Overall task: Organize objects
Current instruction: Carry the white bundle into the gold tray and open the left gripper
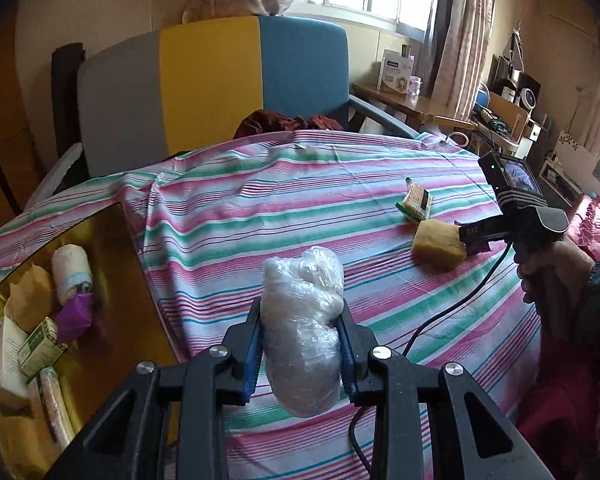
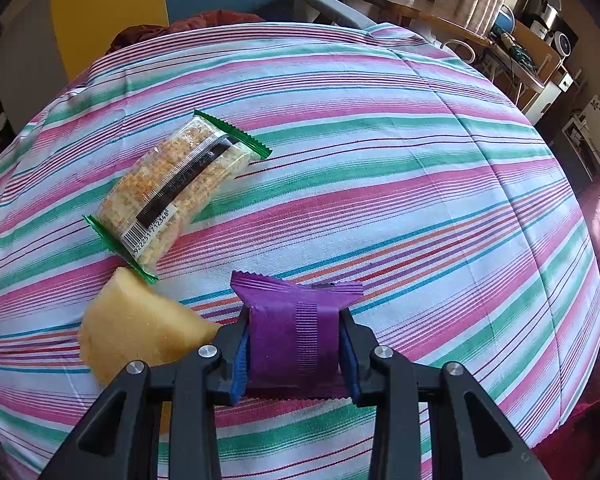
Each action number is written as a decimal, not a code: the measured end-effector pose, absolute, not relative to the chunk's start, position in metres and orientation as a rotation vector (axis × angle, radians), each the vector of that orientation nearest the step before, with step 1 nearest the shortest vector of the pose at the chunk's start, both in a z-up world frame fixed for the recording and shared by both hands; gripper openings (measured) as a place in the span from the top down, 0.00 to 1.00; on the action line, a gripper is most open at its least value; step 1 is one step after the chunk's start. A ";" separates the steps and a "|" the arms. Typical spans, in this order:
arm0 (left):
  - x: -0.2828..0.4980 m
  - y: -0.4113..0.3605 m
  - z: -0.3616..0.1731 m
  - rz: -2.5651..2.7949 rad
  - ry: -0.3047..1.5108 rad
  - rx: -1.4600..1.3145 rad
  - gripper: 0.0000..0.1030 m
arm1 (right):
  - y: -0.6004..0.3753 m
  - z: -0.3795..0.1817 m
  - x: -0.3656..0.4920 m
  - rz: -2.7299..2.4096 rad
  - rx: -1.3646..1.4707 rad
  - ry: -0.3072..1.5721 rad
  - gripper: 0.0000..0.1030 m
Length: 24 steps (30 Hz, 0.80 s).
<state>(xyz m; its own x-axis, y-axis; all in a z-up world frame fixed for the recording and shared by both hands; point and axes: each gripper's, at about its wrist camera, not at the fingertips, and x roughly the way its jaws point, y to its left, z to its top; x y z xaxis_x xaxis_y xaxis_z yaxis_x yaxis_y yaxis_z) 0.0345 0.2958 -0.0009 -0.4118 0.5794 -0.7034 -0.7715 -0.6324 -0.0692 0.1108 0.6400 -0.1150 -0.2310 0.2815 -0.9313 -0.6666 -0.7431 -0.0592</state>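
Left tongs (image 1: 302, 344) clamp a plastic-wrapped bundle (image 1: 302, 320) above the striped bench (image 1: 260, 220), right tongs (image 2: 296, 346) pinch a purple packet (image 2: 296, 320); gold tray (image 1: 116, 248) at left holds several items, sponge (image 2: 140, 328) and cracker pack (image 2: 176, 184) farther off wait.

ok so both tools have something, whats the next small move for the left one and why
Probably carry the clear plastic-wrapped bundle left, over the gold tray, then let go. The left tool is shut on it above the striped cloth, and the tray already holds other sorted packets. The right tool grips a purple packet.
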 end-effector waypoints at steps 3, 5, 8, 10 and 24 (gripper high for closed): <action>0.031 0.279 0.006 2.122 0.319 -0.895 0.68 | 0.637 -0.114 0.111 2.021 -1.416 0.459 0.65; 0.028 0.270 0.009 2.139 0.306 -0.891 0.68 | 0.639 -0.111 0.115 2.023 -1.415 0.450 0.65; 0.025 0.257 0.012 2.165 0.286 -0.890 0.68 | 0.628 -0.111 0.108 2.023 -1.414 0.429 0.65; 0.022 0.249 0.012 2.177 0.275 -0.896 0.68 | 0.626 -0.111 0.108 2.022 -1.413 0.422 0.65; -0.003 0.195 -0.001 2.248 0.189 -0.983 0.68 | 0.619 -0.111 0.104 2.022 -1.410 0.421 0.65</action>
